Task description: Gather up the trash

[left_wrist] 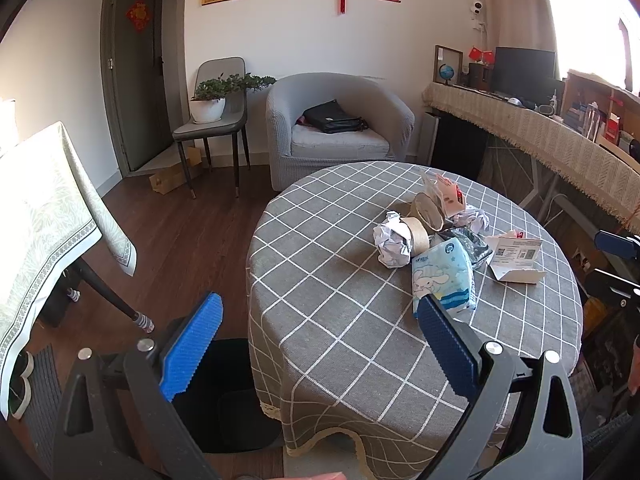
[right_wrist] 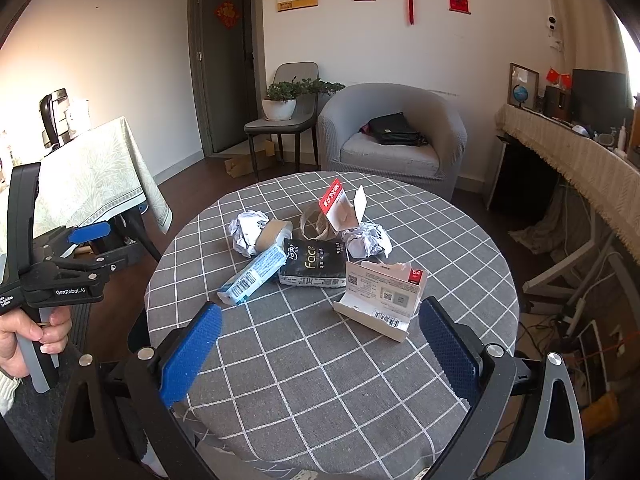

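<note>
Trash lies in a cluster on a round table with a grey checked cloth [right_wrist: 320,380]: a blue tissue pack [left_wrist: 442,276] [right_wrist: 254,274], a black "Face" pack [right_wrist: 312,266], crumpled paper balls [left_wrist: 392,238] [right_wrist: 246,230] [right_wrist: 366,240], tape roll cores [left_wrist: 418,232] [right_wrist: 272,234], a torn white box [right_wrist: 380,302] [left_wrist: 516,260] and a red-and-white carton [right_wrist: 340,208]. My left gripper [left_wrist: 320,344] is open and empty at the table's left edge, short of the blue pack. My right gripper [right_wrist: 320,344] is open and empty above the near cloth, before the white box.
A black bin [left_wrist: 228,396] stands on the floor left of the table. A second table with a pale green cloth [left_wrist: 44,216] is at the left. A grey armchair [left_wrist: 340,128] and a chair with a plant [left_wrist: 212,120] stand behind. A long desk [left_wrist: 560,144] runs along the right.
</note>
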Action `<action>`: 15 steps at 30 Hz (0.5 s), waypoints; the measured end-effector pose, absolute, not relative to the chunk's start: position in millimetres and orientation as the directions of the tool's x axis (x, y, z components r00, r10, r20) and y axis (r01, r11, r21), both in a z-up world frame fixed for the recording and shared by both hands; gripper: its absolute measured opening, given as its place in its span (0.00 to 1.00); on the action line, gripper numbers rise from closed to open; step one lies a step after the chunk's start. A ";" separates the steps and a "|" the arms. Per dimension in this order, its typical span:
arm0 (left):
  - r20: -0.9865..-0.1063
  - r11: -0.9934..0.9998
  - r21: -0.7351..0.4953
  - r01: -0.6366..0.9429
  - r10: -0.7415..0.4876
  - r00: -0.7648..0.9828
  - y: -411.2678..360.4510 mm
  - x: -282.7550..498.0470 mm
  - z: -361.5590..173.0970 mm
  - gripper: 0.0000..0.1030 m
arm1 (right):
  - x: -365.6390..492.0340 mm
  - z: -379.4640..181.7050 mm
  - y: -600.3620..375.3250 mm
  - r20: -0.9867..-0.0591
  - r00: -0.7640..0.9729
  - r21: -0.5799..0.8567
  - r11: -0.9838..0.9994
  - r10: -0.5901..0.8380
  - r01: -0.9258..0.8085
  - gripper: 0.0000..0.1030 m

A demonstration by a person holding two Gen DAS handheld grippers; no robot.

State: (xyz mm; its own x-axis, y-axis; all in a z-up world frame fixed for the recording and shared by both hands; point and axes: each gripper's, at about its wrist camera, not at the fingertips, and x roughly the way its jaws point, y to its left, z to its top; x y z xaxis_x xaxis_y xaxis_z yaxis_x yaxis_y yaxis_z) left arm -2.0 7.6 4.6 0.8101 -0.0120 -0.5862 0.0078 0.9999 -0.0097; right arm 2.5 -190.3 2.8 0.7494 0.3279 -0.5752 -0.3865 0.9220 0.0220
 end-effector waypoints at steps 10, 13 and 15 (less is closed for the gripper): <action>-0.587 1.000 -0.016 0.006 -0.014 0.809 9.4 -1.4 5.6 0.97 | 1.4 2.8 -190.9 -0.576 0.749 0.018 0.922 0.326 -0.387 0.97; -0.586 1.000 -0.012 0.008 -0.013 0.810 9.1 -1.6 5.6 0.97 | 1.2 3.9 -191.6 -0.576 0.749 0.020 0.921 0.328 -0.388 0.97; -0.585 1.000 -0.008 0.009 -0.012 0.811 8.6 -1.8 5.4 0.97 | 1.2 3.9 -191.6 -0.577 0.748 0.019 0.922 0.327 -0.388 0.97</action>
